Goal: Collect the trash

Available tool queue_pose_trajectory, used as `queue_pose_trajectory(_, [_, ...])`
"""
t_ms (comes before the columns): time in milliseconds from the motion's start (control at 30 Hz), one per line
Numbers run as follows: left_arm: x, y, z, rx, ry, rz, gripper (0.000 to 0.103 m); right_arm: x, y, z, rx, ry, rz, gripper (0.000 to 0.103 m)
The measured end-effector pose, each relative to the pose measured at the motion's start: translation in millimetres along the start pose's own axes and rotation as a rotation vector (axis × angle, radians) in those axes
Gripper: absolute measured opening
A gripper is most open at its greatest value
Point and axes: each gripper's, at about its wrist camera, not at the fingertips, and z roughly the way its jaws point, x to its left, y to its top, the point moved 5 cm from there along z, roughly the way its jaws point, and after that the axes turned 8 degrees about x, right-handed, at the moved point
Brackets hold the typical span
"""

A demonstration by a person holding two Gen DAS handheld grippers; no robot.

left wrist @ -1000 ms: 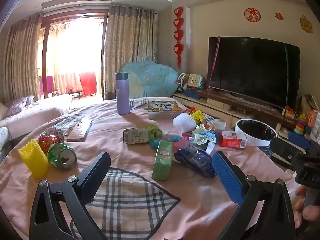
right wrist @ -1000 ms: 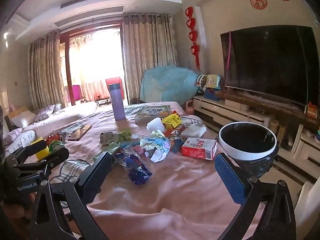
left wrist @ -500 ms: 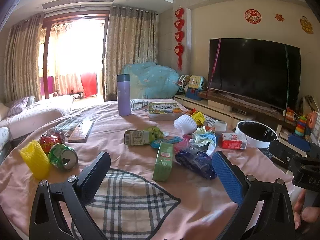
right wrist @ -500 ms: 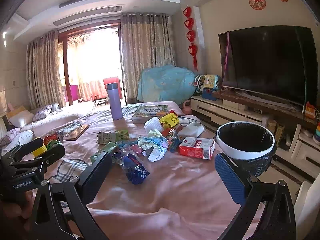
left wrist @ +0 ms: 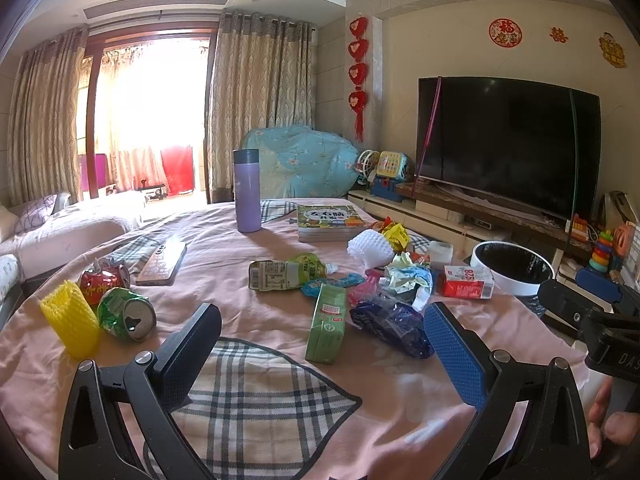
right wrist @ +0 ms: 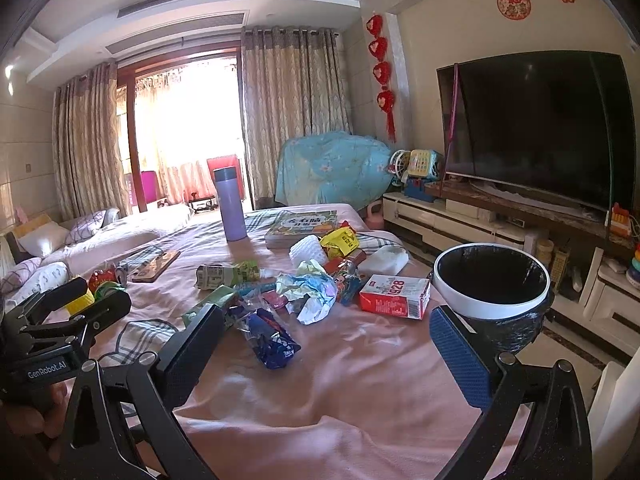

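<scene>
Trash lies scattered on a pink-covered table (left wrist: 400, 392): a green carton (left wrist: 327, 323), a blue foil wrapper (left wrist: 394, 326), a crumpled paper wad (left wrist: 410, 280), a red-white box (left wrist: 464, 282), a squashed pouch (left wrist: 286, 274), two crushed cans (left wrist: 126, 314) and a yellow foam sleeve (left wrist: 72, 326). A white-rimmed bin with a black liner (right wrist: 494, 282) stands at the table's right edge. My left gripper (left wrist: 320, 344) is open, just short of the green carton. My right gripper (right wrist: 326, 344) is open over bare cloth, near the blue wrapper (right wrist: 270, 340).
A purple flask (left wrist: 247, 192), a book (left wrist: 330, 220) and a remote (left wrist: 162, 258) sit farther back. A television (left wrist: 508, 144) on a low cabinet lines the right wall. A sofa (left wrist: 60, 232) stands left. A hand (left wrist: 612, 428) shows at the lower right.
Both grippers have shifted only slightly; the views drifted a little while the jaws stayed open. Nothing on the table moved.
</scene>
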Motion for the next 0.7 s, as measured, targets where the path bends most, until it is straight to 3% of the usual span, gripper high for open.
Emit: queue_pose_trajectory(700, [2.3, -1.7, 1.9, 0.006, 0.002, -0.001, 0.102, 1.6, -3.2, 5.1, 0.013, 0.026, 0.012, 0.103])
